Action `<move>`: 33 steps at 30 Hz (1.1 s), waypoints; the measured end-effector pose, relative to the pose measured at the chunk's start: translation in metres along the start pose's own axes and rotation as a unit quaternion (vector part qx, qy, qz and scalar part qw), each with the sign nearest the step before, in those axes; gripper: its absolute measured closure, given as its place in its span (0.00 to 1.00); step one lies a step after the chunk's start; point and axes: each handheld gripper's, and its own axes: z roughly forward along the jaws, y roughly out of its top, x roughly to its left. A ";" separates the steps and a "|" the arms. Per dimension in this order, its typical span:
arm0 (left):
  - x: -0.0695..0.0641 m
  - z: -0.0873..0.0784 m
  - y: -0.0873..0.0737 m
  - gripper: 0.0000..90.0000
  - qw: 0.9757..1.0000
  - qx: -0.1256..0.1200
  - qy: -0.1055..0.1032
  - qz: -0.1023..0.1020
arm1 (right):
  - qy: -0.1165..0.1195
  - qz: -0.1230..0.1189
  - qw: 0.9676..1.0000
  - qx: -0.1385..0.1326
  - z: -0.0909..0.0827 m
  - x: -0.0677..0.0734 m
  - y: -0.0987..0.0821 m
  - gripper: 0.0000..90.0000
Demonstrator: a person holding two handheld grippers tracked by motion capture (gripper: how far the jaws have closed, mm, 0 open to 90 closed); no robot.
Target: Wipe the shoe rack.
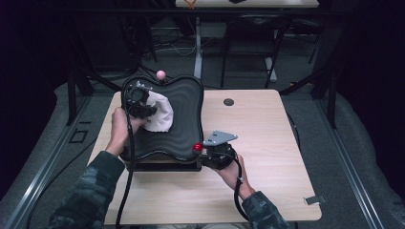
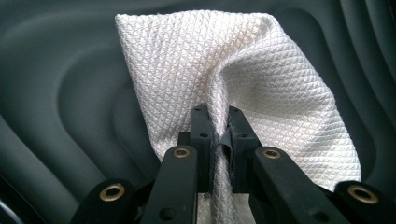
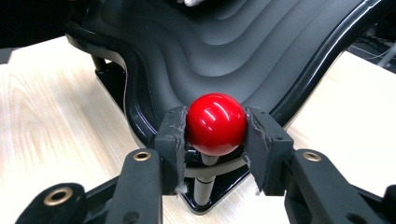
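Note:
A black tray (image 1: 184, 124) with a rippled, wavy surface stands on the wooden table. A white woven cloth (image 1: 160, 112) (image 2: 224, 60) lies on the tray's left part. My left gripper (image 1: 143, 109) (image 2: 218, 133) is shut on the cloth, pinching a fold of it against the ripples (image 2: 70, 93). At the tray's near right corner a red ball knob (image 1: 197, 147) (image 3: 216, 123) stands on a short metal post. My right gripper (image 1: 210, 151) (image 3: 216, 140) is shut on the red knob, one pad on each side of it. A pink ball knob (image 1: 161, 74) stands at the tray's far edge.
The wooden table (image 1: 258, 157) has bare room to the right of the tray. A small dark round cap (image 1: 229, 102) sits in the table top beyond the tray. A grey clip (image 1: 314, 200) lies at the near right edge. Dark floor and table legs lie beyond.

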 end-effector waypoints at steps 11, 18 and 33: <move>-0.017 -0.007 -0.033 0.93 1.000 -0.002 -0.014 0.005 | -0.002 -0.001 1.000 0.001 0.000 0.000 0.000 0.67; -0.025 -0.008 -0.047 0.93 1.000 0.005 -0.023 0.007 | 0.007 -0.005 1.000 -0.005 0.003 0.000 0.000 0.67; -0.035 -0.012 -0.071 0.93 0.999 0.019 -0.033 0.010 | 0.022 -0.022 0.999 -0.010 0.012 -0.002 0.004 0.67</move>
